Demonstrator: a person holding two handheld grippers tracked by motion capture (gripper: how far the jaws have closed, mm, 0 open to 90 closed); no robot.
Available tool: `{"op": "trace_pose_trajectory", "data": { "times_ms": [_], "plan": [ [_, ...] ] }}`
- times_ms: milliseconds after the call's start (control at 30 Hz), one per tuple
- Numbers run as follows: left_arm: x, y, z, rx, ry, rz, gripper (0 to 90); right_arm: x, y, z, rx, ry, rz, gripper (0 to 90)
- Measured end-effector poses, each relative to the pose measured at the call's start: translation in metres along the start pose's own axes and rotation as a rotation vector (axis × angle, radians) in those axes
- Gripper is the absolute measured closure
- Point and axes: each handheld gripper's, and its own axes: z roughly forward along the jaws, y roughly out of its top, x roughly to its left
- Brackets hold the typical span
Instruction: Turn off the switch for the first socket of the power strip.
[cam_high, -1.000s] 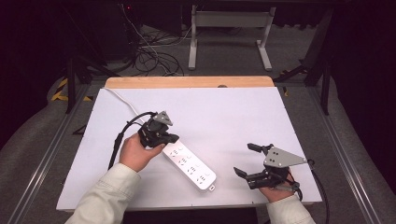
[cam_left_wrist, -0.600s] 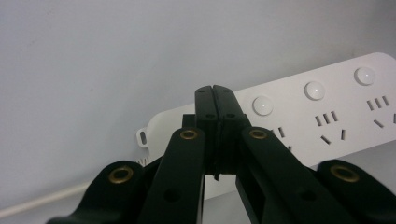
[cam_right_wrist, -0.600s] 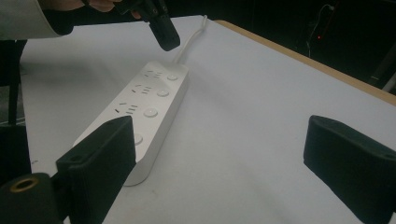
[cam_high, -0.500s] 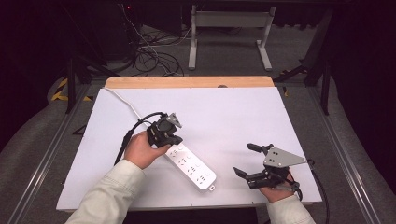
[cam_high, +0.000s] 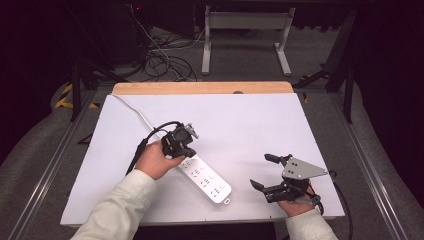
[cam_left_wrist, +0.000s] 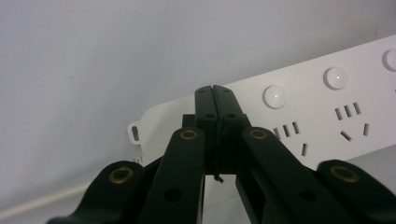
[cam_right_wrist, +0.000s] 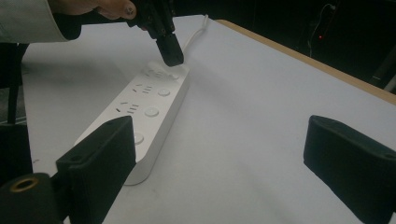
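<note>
A white power strip (cam_high: 207, 180) lies slantwise on the white table (cam_high: 250, 120), with round buttons beside its sockets. My left gripper (cam_high: 186, 152) points down at the strip's far end, where the cable leaves. Its jaws are shut with nothing between them. In the left gripper view the joined tips (cam_left_wrist: 216, 91) sit over the strip (cam_left_wrist: 317, 107) near the end button. The right gripper view shows the left gripper (cam_right_wrist: 170, 53) just above the strip (cam_right_wrist: 144, 107); whether it touches is unclear. My right gripper (cam_high: 261, 171) rests open at the front right, empty (cam_right_wrist: 224, 154).
The strip's white cable (cam_high: 132, 107) runs to the table's far left corner. A wooden edge (cam_high: 200, 88) borders the far side. Behind the table are dark floor cables (cam_high: 160, 65) and a metal stand (cam_high: 245, 40). A person's sleeve (cam_high: 120, 210) comes in at the front left.
My left gripper has shifted right and slightly down, bringing its shut tips over the strip's far end. The right gripper and the strip have stayed still.
</note>
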Motion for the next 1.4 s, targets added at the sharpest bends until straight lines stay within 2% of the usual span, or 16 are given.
{"op": "trace_pose_trajectory", "data": {
  "times_ms": [133, 567, 767, 867, 1300, 1400],
  "plan": [
    [-0.001, 0.001, 0.005, 0.023, 0.001, 0.002, 90.0, 0.0, 0.0, 0.0, 0.001, 0.001, 0.001, 9.6],
    [-0.001, 0.003, 0.01, 0.043, 0.004, 0.012, 90.0, 0.0, 0.0, 0.001, 0.006, 0.008, -0.002, 9.7],
    [-0.001, 0.002, 0.011, 0.036, 0.002, 0.012, 90.0, 0.0, 0.0, 0.002, 0.007, 0.009, -0.002, 9.7],
    [-0.002, 0.002, 0.011, 0.041, 0.025, 0.017, 90.0, 0.001, 0.0, 0.002, 0.007, 0.009, -0.004, 9.7],
    [-0.003, 0.0, 0.015, 0.006, 0.025, 0.024, 90.0, 0.001, 0.0, 0.002, 0.009, 0.013, -0.002, 9.7],
    [-0.003, -0.001, 0.014, 0.002, 0.023, 0.014, 90.0, 0.001, 0.0, 0.002, 0.008, 0.012, -0.001, 9.7]
  ]
}}
